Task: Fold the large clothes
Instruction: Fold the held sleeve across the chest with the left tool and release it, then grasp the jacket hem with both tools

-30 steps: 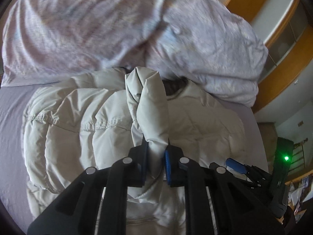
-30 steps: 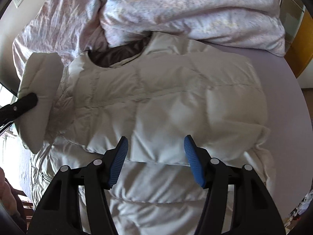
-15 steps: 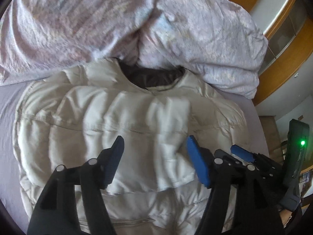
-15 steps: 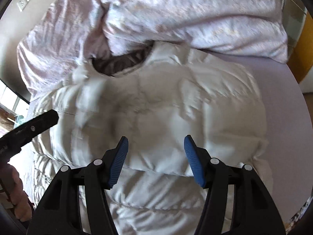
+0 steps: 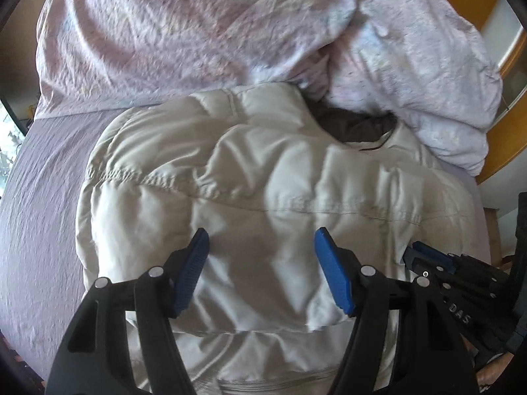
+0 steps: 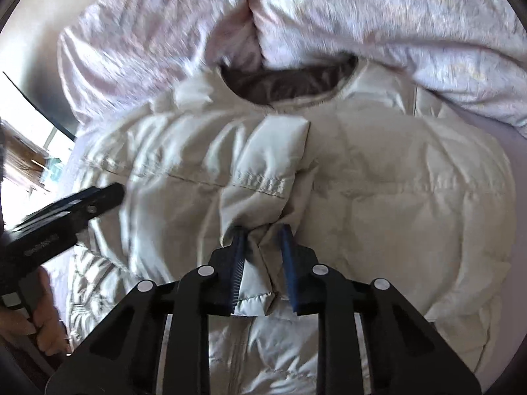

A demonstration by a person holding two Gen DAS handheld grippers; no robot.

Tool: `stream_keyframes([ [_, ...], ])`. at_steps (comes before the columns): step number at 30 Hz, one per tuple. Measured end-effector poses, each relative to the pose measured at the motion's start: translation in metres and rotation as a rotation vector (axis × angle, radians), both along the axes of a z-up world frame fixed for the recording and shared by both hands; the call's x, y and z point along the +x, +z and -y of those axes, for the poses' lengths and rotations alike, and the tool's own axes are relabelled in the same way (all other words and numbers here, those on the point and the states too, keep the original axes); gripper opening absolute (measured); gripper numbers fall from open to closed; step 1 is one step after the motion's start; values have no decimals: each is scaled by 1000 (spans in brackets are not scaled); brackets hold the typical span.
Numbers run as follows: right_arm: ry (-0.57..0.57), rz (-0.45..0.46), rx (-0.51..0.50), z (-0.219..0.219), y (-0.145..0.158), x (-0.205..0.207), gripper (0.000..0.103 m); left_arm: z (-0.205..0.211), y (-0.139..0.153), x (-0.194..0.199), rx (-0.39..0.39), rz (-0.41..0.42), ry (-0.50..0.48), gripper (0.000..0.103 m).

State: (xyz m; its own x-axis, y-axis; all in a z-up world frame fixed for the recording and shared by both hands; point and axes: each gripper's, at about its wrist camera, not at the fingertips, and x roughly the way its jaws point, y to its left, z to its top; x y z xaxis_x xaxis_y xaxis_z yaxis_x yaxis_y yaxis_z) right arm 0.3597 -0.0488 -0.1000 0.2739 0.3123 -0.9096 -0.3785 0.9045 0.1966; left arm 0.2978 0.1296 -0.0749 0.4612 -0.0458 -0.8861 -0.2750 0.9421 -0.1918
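Blue-padded jaws of the right gripper (image 6: 260, 230) have just been closing and now pinch a fold of the cream quilted puffer jacket (image 6: 378, 197); the pinched piece is the jacket's padded sleeve (image 6: 273, 161), which runs from the jaws up toward the dark brown lining at the collar (image 6: 290, 82); over on the left wrist view, the left gripper (image 5: 262, 240) hangs with its blue pads spread wide above the jacket's chest, nothing between them, the cloth below lying loose; at that view's right edge the right gripper's black frame pokes in beside the jacket; in the right wrist view the left gripper's black body enters from the left, with a bare hand (image 6: 39, 322) on its handle; the jacket lies front-up across a lilac bed sheet (image 5: 42, 214), collar pointing at a rumpled pale pink patterned duvet (image 5: 197, 33) heaped at the far side and overlapping the collar; orange wooden furniture (image 5: 504, 144) shows beyond the duvet at the right.
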Motion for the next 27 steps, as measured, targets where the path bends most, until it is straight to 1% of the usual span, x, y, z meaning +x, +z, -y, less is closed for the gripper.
stream_keyframes([
  [7, -70, -68, -44, 6, -24, 14, 23, -8, -8, 2, 2, -19, -1, 67],
  [12, -84, -81, -82, 0, -34, 18, 21, -9, -9, 2, 10, -22, -10, 67],
  [19, -96, -112, -62, 1, -37, 26, 22, -15, -6, -8, 20, -19, -6, 67],
  [21, -96, -118, -46, 5, -34, 27, 26, -18, -4, -14, 27, -16, 0, 71],
  [23, -106, -129, -26, 15, -30, 27, 31, -21, -2, -19, 36, -13, 4, 73],
  [25, -115, -132, -21, 22, -25, 26, 42, -25, 0, -27, 42, -11, 11, 74],
  [26, -116, -128, -21, 26, -21, 24, 44, -26, 0, -30, 43, -11, 13, 74],
  [27, -118, -124, -29, 28, -19, 23, 50, -29, 0, -36, 46, -12, 18, 74],
])
